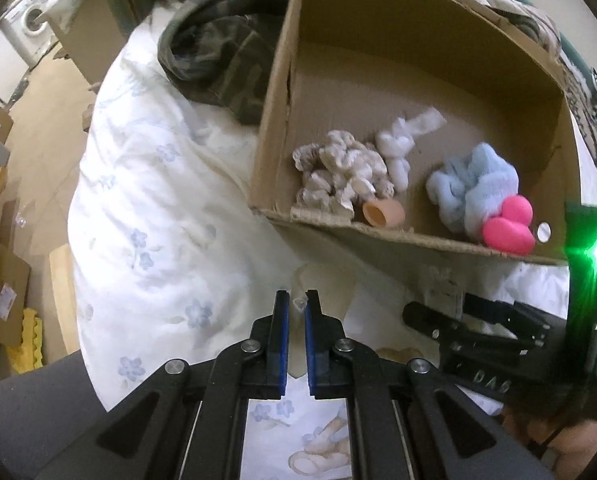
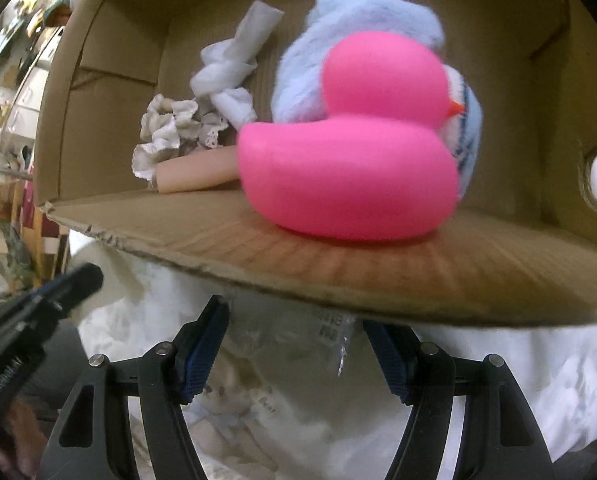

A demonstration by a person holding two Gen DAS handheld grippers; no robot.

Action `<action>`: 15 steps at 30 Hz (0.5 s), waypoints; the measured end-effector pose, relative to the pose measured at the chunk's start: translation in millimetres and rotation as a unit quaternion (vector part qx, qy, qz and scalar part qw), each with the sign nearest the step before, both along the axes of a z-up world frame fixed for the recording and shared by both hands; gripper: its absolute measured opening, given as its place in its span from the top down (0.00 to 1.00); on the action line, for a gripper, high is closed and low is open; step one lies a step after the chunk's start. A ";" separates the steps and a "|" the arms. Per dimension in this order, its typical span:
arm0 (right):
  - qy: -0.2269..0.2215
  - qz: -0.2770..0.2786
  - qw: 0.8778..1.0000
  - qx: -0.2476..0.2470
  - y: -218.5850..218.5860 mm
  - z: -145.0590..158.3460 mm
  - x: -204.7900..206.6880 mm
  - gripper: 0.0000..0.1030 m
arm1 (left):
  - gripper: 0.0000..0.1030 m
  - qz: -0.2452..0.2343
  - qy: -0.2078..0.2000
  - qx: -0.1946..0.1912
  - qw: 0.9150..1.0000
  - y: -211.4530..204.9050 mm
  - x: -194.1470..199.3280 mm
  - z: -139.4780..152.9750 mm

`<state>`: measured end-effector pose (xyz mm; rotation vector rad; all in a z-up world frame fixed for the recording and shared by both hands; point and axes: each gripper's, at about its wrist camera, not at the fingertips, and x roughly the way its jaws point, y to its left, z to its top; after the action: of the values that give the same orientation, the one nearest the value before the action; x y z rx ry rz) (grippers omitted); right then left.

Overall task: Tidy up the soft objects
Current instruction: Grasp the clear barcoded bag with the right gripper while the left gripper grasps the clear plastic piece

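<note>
Black left gripper (image 1: 297,304) clamped on beige item (image 1: 325,280) | right gripper (image 2: 294,340) spread wide, empty

A lived-in bedroom in someone's home, bed used as the work surface.

A white duvet (image 1: 146,208) printed with small blue flowers covers the bed, and a camouflage garment (image 1: 218,60) lies rumpled on it beside an open cardboard box (image 1: 274,92). Patterned bedding (image 1: 578,92) bunches up behind the box. Off the bed's edge the floor is laid with flattened cardboard (image 1: 38,112), and more cartons (image 1: 2,300) stand about next to a strip of yellow foam (image 1: 30,332). In the far corner a front-loading washing machine (image 1: 28,24) sits against the wall. From the right wrist view, cluttered shelves (image 2: 22,60) show blurred past the box.
</note>
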<state>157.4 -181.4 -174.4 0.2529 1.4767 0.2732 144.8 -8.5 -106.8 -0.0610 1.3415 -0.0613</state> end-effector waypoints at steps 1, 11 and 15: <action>-0.004 0.005 1.000 -0.005 1.6 0.5 -1.1 0.30 | 0.93 0.000 -0.003 0.002 1.000 -2.5 10.7 3.1; -0.044 0.045 0.997 -0.046 20.2 13.2 -15.7 0.74 | 0.93 0.001 -0.027 0.024 0.999 5.7 7.1 6.0; -0.057 0.042 0.997 -0.032 18.7 26.2 -21.0 0.74 | 0.93 0.008 -0.034 0.030 0.999 11.9 4.3 7.9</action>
<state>136.3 -162.6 -148.2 0.1208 1.3823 0.3030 149.1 3.4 -99.0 -0.0185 1.2745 -0.0085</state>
